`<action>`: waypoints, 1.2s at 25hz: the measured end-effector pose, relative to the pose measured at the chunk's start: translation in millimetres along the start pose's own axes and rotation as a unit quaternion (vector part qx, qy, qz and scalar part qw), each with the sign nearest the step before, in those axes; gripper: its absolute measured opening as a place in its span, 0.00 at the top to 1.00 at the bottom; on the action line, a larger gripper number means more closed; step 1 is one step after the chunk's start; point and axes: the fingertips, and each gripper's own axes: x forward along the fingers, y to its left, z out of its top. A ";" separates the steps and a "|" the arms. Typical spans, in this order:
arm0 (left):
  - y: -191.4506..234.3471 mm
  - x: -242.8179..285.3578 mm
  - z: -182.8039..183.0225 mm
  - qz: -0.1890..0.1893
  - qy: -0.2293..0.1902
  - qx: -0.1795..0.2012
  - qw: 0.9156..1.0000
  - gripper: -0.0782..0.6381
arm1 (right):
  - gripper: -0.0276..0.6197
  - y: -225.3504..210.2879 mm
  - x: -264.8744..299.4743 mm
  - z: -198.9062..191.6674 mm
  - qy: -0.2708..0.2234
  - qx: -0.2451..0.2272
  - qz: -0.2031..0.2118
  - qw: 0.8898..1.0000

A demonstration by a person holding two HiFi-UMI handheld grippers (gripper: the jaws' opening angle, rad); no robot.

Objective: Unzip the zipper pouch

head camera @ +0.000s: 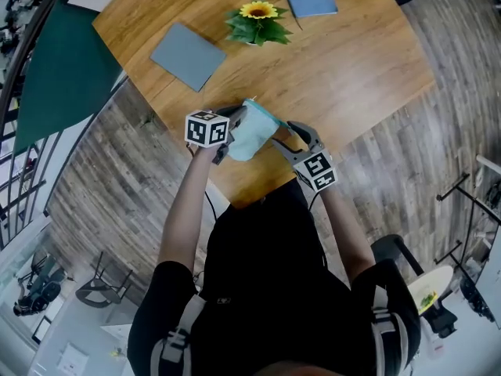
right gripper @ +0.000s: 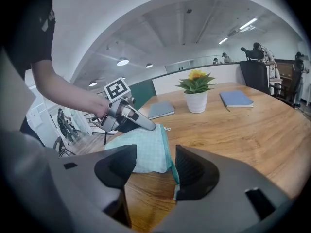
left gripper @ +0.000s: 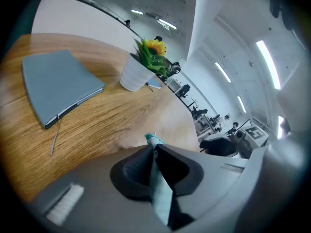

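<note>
**Status: Pouch Secured, Zipper Not Yet Opened**

The pale mint checked fabric pouch (head camera: pixel 252 131) is held above the near edge of the round wood-grain table (head camera: pixel 352 61), between the two grippers. The left gripper (left gripper: pixel 153 152) is pinching one thin edge of the pouch. The right gripper (right gripper: pixel 153 166) stands spread; the pouch's other end lies between its black ribbed pads (right gripper: pixel 194 171), ungripped. The teal zipper band (right gripper: pixel 166 144) runs flat along one edge with no gap visible. It is judged closed, so the pull has yet to be taken and drawn. The cloth is soft, woven and limp, sagging from the pinch.
</note>
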 end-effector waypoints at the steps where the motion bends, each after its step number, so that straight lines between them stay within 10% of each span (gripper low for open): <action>1: -6.2 -5.5 1.6 -0.007 -0.011 0.003 1.000 0.85 | 0.57 3.1 -1.2 2.1 -0.003 -0.002 0.001 1.000; 17: -70.5 -95.1 -30.2 -0.043 -0.125 0.031 0.991 0.85 | 0.57 72.2 -12.1 35.1 -0.031 -0.059 0.014 0.998; 30: -115.8 -157.2 -68.7 -0.034 -0.125 0.176 0.976 0.86 | 0.68 129.5 -27.9 46.3 -0.039 -0.096 0.032 0.994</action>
